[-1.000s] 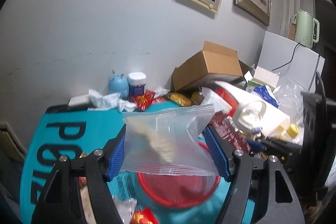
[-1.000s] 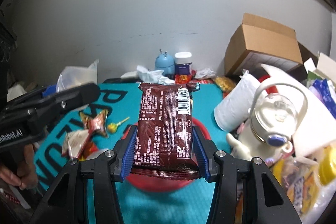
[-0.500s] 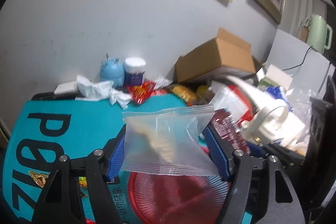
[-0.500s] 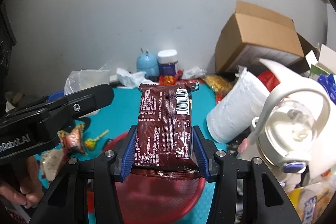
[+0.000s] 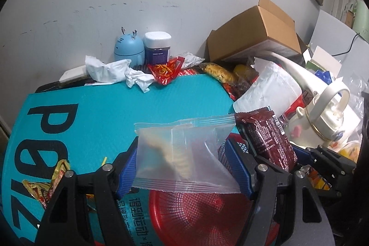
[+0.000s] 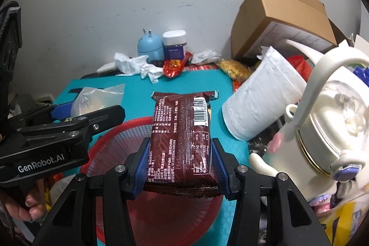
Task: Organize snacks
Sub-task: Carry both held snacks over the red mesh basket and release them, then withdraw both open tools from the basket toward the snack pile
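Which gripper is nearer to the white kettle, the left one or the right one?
Right. The right gripper, shut on the brown snack packet, is just beside the white kettle. The left gripper, holding the clear zip bag, is farther, beyond the right one.

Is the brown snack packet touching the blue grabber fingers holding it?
Touching. In the right wrist view, the blue fingers of the right gripper press against both long edges of the brown snack packet, with no gap showing.
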Available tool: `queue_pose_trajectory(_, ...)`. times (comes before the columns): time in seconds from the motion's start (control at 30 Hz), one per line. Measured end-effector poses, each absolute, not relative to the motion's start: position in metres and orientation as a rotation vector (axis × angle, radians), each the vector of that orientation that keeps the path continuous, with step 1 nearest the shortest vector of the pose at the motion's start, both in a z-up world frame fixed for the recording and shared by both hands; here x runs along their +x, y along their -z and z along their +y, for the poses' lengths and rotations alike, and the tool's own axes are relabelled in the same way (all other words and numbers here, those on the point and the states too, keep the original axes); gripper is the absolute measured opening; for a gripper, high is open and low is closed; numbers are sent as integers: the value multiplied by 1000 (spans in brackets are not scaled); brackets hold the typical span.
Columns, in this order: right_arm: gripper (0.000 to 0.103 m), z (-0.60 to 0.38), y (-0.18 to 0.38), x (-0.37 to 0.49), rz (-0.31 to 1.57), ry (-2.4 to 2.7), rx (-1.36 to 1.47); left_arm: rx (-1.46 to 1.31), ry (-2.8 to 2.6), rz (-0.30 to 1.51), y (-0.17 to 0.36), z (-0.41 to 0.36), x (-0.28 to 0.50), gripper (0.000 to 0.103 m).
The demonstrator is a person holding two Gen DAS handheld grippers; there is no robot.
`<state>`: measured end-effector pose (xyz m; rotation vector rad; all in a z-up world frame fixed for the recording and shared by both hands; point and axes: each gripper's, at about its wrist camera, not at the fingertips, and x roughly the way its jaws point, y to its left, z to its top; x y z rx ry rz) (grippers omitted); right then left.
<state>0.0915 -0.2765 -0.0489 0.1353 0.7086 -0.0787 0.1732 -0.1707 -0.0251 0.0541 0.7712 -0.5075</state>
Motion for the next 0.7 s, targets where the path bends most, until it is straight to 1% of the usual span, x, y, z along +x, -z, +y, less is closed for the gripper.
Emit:
queue_pose_trajectory(0.2,51,-277,49,90,715,97,138,115,490,776,27,-179,171,71)
queue_pose_trajectory(0.3,62,-278,46,86,706,126,125,120,485,797,30,-181,173,74)
queue_pose_trajectory(0.37,62,-278,46,85,706,137,117,116,478,809,31,-181,174,79)
queue_pose_trajectory(0.7,62,-276,35,75,688,133,119,113,466,790,17,-176,163,79)
